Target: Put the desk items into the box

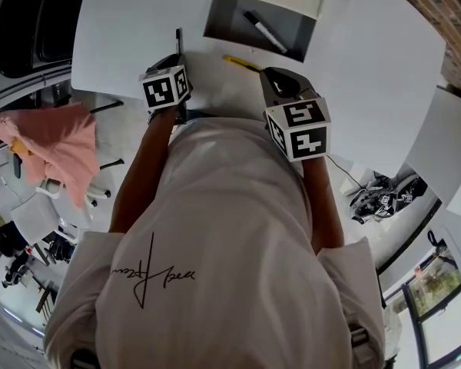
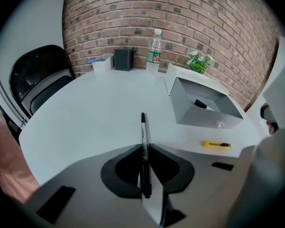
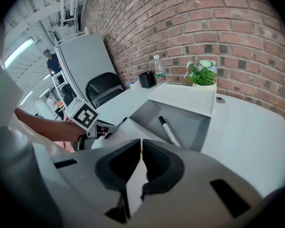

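One marker [image 1: 265, 31] lay in the box [image 2: 206, 120]. The left gripper [image 2: 144, 148] pinched a second marker [image 2: 143, 127]. The right gripper [image 3: 140, 146] was pressed together, empty. The yellow utility knife [image 2: 216, 144] lay unboxed near the table's [image 2: 95, 113] edge.

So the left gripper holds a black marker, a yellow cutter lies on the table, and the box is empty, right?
The box is not empty: a second marker lies inside, as the right gripper view shows. The left gripper does hold a black marker, and the yellow cutter lies on the table.
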A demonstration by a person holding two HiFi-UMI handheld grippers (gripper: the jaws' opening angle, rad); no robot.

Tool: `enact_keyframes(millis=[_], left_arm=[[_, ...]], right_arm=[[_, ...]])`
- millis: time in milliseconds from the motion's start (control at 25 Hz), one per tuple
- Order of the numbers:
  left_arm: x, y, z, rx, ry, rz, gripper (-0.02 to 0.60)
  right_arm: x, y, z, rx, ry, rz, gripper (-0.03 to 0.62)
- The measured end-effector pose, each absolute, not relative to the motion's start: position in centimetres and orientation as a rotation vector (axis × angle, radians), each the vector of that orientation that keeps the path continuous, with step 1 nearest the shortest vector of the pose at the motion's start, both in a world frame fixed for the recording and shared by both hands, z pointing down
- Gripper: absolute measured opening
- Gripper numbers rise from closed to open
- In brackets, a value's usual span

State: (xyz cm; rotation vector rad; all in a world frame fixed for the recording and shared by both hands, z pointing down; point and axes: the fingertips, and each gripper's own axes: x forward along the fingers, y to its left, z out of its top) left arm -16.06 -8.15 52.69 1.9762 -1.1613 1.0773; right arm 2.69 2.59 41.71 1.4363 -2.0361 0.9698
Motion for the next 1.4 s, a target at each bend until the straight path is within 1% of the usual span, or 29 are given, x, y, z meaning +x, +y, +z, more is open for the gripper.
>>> enact_keyframes(millis=[400,880,1400], left_arm=[[-16.4,-8.1,52.9,1.985,-1.142,1.087,0.046],[-16.1,-7.6,52.3,1.968,-1.147,1.042,0.046],[-14.6,-6.8,49.3,2.038,-1.093,0.974,0.046]], right_arm=[[2.9,2.6,41.5,1.465,-2.037,0.985,0.035],[7.9,3.6,41.6,1.569,-1.979,1.034,0.035],[9.3,4.4,41.8,1.572,-1.970,1.032,0.035]])
